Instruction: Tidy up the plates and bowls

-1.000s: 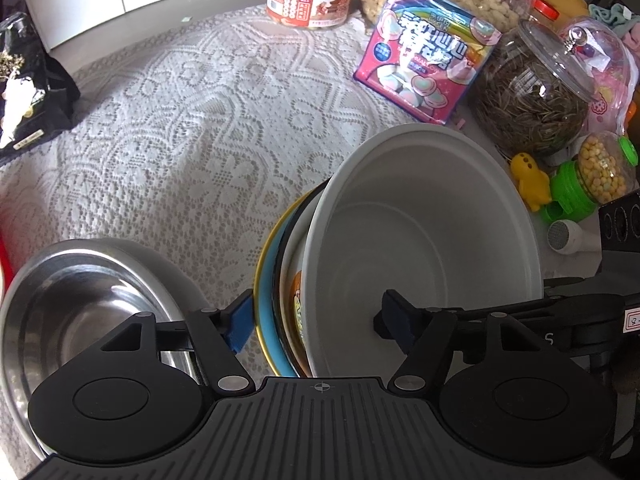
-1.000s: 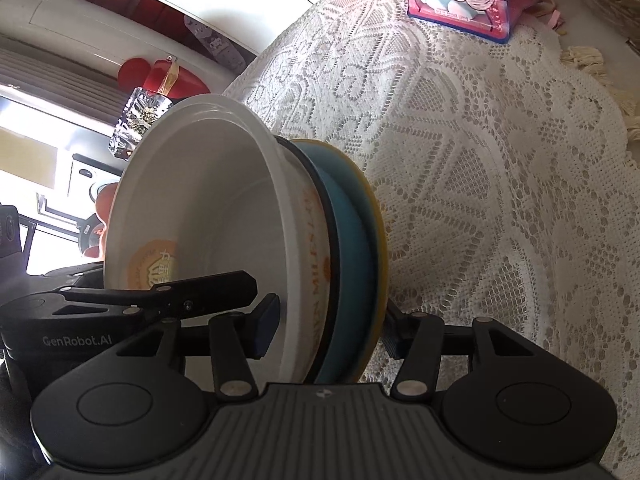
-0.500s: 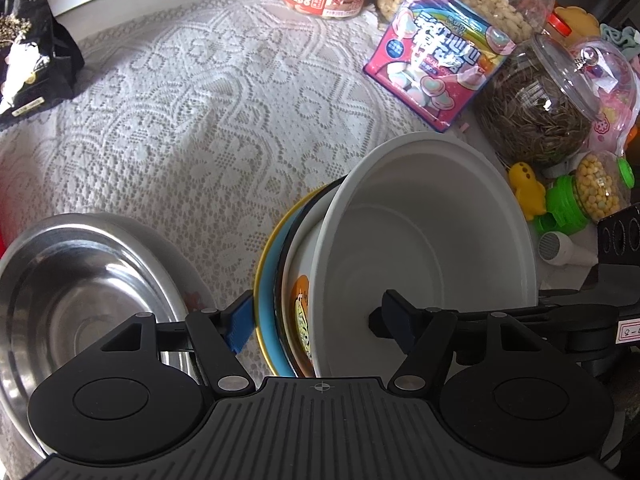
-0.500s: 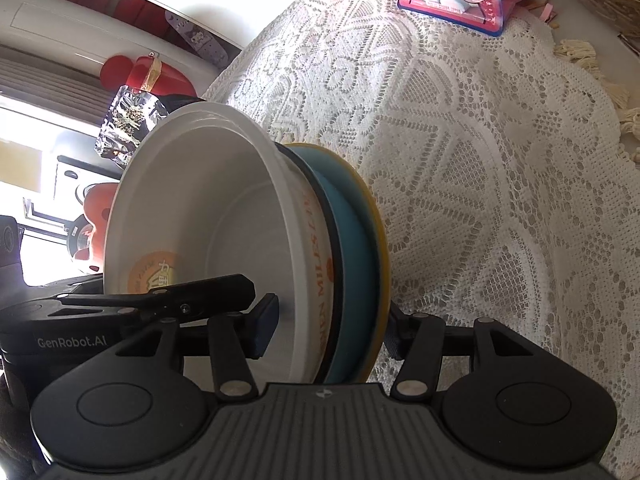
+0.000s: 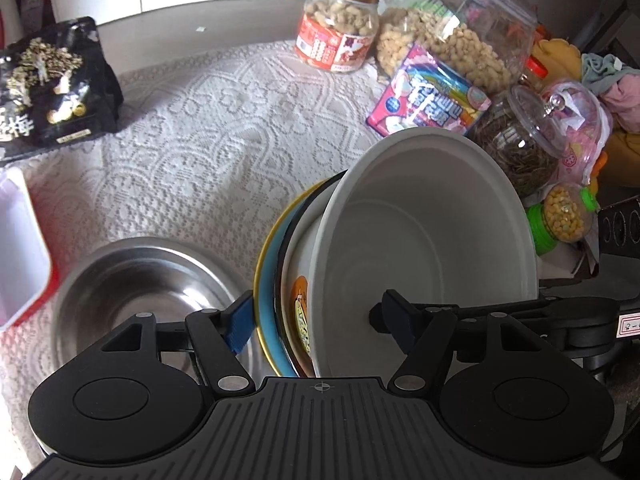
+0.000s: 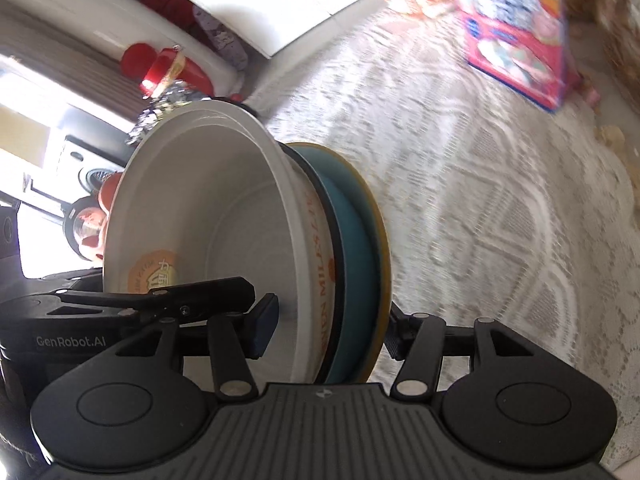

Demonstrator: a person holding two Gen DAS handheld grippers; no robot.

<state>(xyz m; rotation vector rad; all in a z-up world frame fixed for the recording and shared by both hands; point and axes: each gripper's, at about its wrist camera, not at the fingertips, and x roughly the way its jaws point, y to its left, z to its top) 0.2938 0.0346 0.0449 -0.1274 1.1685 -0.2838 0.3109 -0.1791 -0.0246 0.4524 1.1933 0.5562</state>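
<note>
Currently, from my left wrist view, my left gripper [image 5: 316, 322] is clamped on a stack of dishes held on edge: one finger [image 5: 240, 320] presses the yellow plate [image 5: 267, 240] at the back, the other sits inside the white bowl [image 5: 432, 236]. Between them I see a blue plate [image 5: 266, 304] and a printed bowl [image 5: 298, 280]. Just beside the stack, on its plate side, a steel bowl [image 5: 132, 280] rests on the lace tablecloth [image 5: 208, 140]. Beyond the stack stand a peanut jar [image 5: 340, 28] and a pink snack packet [image 5: 428, 96].

From my right wrist view, blurred, my right gripper [image 6: 326, 328] grips the same stack, one finger [image 6: 264, 328] inside the white bowl [image 6: 240, 220], the other behind the yellow plate [image 6: 384, 240]. The blue plate [image 6: 352, 232] sits just inside it. The pink packet [image 6: 516, 32] lies well beyond the stack.
</note>
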